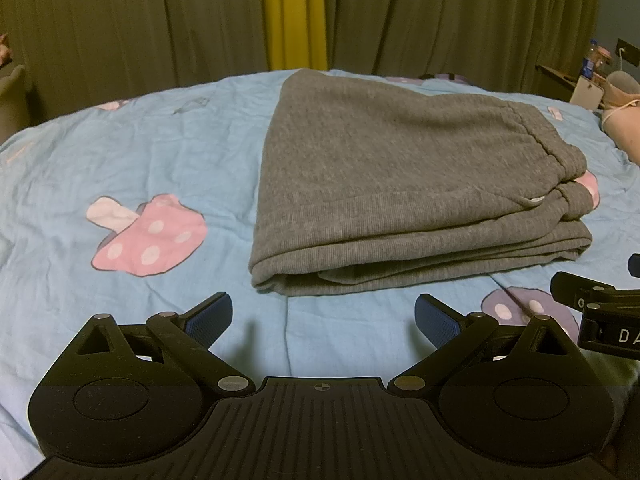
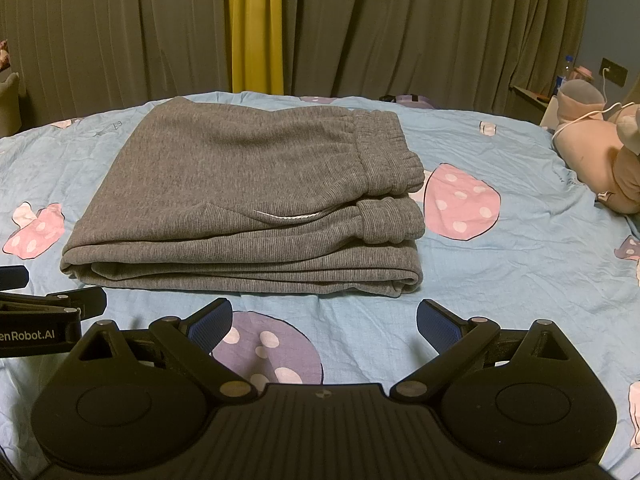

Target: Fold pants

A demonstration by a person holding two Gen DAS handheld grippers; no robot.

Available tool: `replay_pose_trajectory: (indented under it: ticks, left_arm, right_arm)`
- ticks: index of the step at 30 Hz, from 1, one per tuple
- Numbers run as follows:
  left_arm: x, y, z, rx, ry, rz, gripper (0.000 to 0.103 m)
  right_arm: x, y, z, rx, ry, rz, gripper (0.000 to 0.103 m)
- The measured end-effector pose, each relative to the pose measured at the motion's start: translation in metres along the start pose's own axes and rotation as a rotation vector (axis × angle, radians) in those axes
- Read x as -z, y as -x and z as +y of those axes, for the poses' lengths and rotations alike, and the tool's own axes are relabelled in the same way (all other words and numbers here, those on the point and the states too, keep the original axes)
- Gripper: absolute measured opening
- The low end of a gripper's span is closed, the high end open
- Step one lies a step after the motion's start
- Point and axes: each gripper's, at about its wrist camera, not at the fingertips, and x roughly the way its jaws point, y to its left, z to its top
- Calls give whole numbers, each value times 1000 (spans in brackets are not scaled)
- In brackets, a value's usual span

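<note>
Grey knit pants [image 1: 384, 184] lie folded into a flat stack on the blue bedsheet, elastic waistband and cuffs at the right end. The same pants [image 2: 248, 200] fill the middle of the right wrist view, a white drawstring showing near the waistband. My left gripper [image 1: 323, 320] is open, its blue pads wide apart, just short of the stack's near folded edge and holding nothing. My right gripper [image 2: 324, 324] is also open and empty, a little in front of the stack's near edge. Each gripper's black body shows at the side of the other's view.
The bed's blue sheet [image 2: 520, 280] has pink and purple mushroom prints. A pink plush toy [image 2: 600, 156] lies at the right edge, with a shelf, bottle and wall socket behind it. Grey and yellow curtains [image 2: 256, 24] hang behind the bed.
</note>
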Motion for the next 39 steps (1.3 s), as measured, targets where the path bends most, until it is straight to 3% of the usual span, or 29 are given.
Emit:
replay_pose_trajectory:
  ticks: [39]
  left_arm:
    - [-1,2,2,13,1,-7,102]
  right_arm:
    - [-1,1,0,2,2,0,99]
